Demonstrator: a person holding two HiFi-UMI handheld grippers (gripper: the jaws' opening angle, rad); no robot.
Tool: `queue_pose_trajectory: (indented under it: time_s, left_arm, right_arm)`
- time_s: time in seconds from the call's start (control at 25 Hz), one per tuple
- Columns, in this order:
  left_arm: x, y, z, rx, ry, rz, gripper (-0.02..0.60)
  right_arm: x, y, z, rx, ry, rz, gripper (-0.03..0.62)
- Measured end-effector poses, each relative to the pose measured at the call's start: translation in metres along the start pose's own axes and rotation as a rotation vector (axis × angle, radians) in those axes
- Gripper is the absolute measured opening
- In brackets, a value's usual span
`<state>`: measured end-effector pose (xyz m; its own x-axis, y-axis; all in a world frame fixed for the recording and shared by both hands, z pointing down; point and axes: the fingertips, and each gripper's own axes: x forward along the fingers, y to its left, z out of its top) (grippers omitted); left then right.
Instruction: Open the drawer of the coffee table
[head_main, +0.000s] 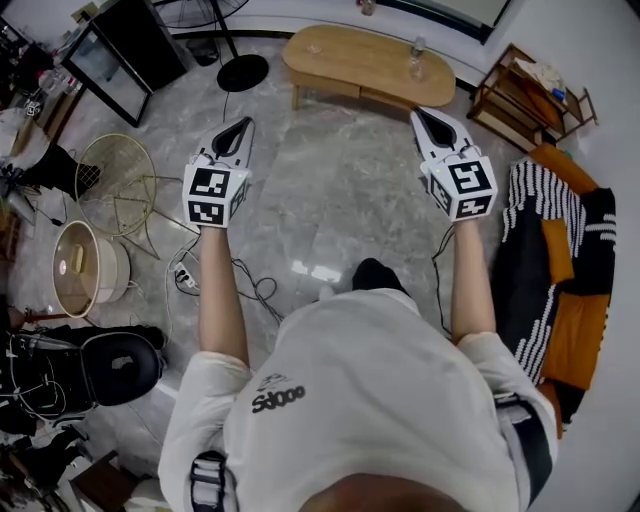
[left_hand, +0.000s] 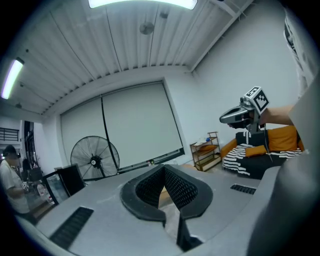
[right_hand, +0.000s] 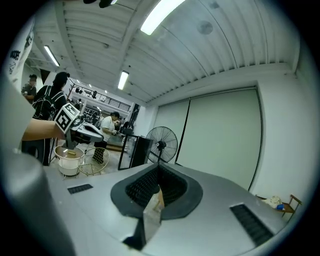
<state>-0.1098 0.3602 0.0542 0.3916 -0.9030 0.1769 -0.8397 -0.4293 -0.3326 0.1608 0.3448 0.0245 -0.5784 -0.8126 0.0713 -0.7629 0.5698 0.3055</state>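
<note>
The oval wooden coffee table (head_main: 365, 62) stands at the far side of the marble floor in the head view, with a clear bottle (head_main: 416, 58) on top. Its drawer front does not show from here. My left gripper (head_main: 241, 127) is held out level at the left, jaws shut with nothing between them. My right gripper (head_main: 423, 118) is held out at the right, also shut and empty. Both are in the air, well short of the table. In the left gripper view the right gripper (left_hand: 226, 118) appears at the right; in the right gripper view the left gripper (right_hand: 97, 136) appears at the left.
A standing fan's base (head_main: 241, 72) and a black cabinet (head_main: 125, 50) lie left of the table. A wire basket (head_main: 112, 180) and a round pot (head_main: 82, 264) sit at the left. A wooden shelf (head_main: 525, 92) and an orange sofa with a striped blanket (head_main: 555, 262) are at the right. Cables (head_main: 250, 285) trail on the floor.
</note>
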Motion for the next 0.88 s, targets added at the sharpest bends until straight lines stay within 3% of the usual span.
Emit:
queue_pose_trajectory:
  time_s: [0.48, 0.64, 0.88]
  left_arm:
    - [0.046, 0.036, -0.018, 0.005, 0.007, -0.013, 0.018]
    - [0.086, 0.051, -0.021, 0.009, 0.006, -0.007, 0.018]
    - [0.191, 0.094, -0.009, 0.012, 0.008, 0.006, 0.018]
  right_arm:
    - [0.062, -0.012, -0.008, -0.038, 0.024, 0.033, 0.005]
    - [0.096, -0.041, -0.017, -0.046, 0.007, 0.023, 0.005]
    - [0.181, -0.116, -0.031, -0.057, -0.015, 0.022, 0.005]
